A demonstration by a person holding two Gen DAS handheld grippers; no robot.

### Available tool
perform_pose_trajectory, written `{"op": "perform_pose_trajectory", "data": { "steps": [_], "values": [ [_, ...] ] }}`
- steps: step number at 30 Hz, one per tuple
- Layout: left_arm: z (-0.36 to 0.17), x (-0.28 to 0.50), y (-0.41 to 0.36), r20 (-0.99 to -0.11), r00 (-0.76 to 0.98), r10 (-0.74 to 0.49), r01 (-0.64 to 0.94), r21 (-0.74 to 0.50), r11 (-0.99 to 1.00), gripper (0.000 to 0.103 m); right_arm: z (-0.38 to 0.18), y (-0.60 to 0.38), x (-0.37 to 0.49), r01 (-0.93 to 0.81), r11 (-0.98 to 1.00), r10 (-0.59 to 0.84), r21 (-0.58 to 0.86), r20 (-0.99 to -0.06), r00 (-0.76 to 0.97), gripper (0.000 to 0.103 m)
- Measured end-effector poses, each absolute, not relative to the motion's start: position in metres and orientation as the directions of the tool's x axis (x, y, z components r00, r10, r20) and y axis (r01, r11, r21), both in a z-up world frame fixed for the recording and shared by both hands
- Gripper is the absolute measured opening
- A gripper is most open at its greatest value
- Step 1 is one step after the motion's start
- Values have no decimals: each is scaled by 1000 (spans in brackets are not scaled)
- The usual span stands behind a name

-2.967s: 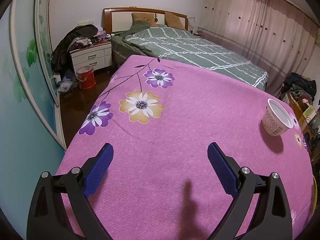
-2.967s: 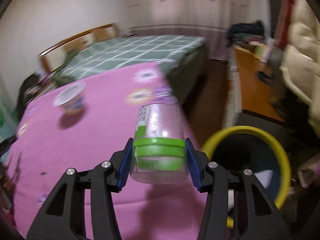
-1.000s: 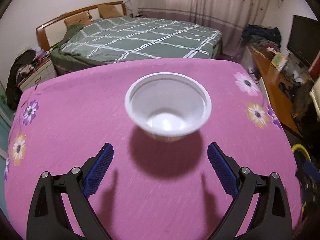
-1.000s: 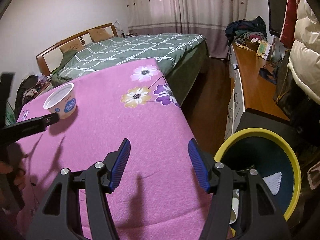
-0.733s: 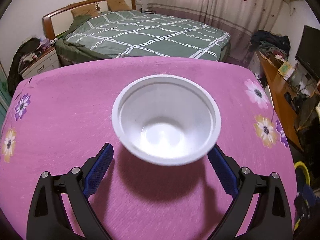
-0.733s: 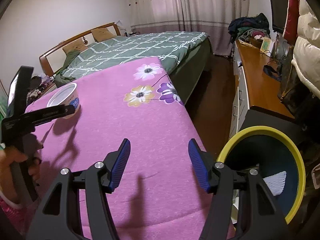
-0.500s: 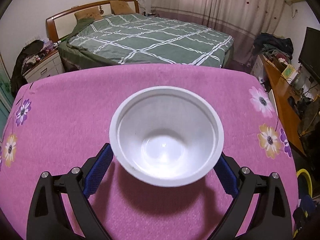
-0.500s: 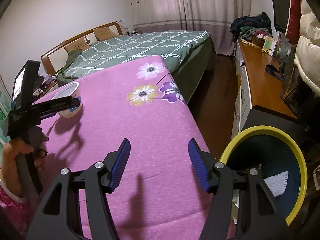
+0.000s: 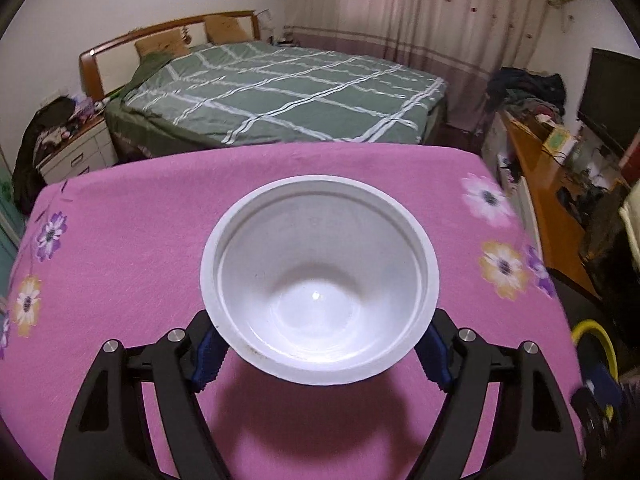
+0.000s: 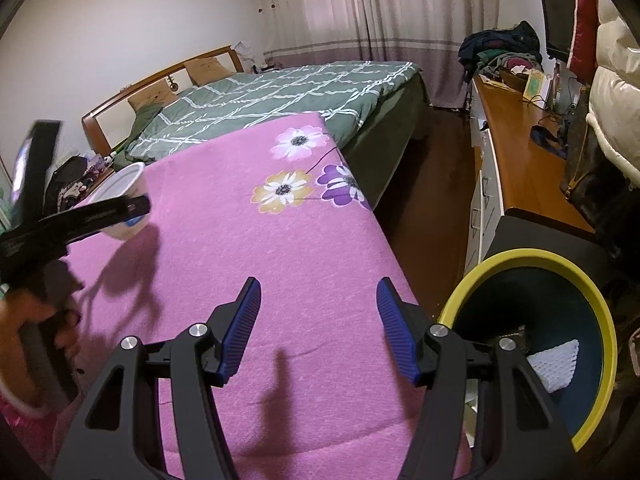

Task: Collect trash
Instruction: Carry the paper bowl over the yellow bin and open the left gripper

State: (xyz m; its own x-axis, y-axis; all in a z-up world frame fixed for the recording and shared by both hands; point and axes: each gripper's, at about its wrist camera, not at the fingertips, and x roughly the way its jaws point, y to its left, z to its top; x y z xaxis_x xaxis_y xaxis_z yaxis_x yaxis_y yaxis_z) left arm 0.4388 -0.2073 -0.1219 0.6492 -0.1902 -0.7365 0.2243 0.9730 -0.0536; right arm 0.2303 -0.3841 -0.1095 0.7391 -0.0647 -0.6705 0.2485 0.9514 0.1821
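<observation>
White plastic bowl [image 9: 318, 280] sits gripped between the just-closed jaws of the left gripper [image 9: 320, 346] above the pink cloth [image 9: 120, 240]; keep it level while carrying to the yellow-rimmed bin [image 10: 596, 320], beside the empty, open-jawed right gripper [image 10: 318, 324].

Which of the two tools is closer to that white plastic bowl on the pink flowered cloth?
Left. The left tool has just closed, its blue pads against the white plastic bowl. The right tool stands open and empty, well away, beside the yellow-rimmed bin.

A green-plaid bed [image 9: 280, 100] with wooden headboard [image 9: 168, 36] faces pinkish curtains [image 9: 420, 8] and white walls.
</observation>
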Motion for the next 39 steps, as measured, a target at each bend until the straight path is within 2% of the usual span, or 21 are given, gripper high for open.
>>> {"op": "perform_pose_trajectory", "data": {
  "steps": [8,15,20,30,39],
  "values": [
    [-85,352,-204,-724,633,-274,350,-48,935,77,-103,-384,208,265,959,-137,101,-652,746,57],
    [-61,284,-233,-709,596,-377,491,-49,870,77,-94,-426,130,322,941,-178,106,-653,736,58],
    [-57,254,-275,-709,537,-458,586,-77,807,77,-95,-458,72,386,919,-236,86,-664,709,62],
    [-86,223,-417,-767,347,-539,731,-139,668,77,-102,-504,-9,525,842,-320,129,-665,675,63],
    [-141,229,-505,-838,233,-493,740,-176,649,77,-96,-526,-44,564,810,-355,161,-632,689,66]
  ]
}}
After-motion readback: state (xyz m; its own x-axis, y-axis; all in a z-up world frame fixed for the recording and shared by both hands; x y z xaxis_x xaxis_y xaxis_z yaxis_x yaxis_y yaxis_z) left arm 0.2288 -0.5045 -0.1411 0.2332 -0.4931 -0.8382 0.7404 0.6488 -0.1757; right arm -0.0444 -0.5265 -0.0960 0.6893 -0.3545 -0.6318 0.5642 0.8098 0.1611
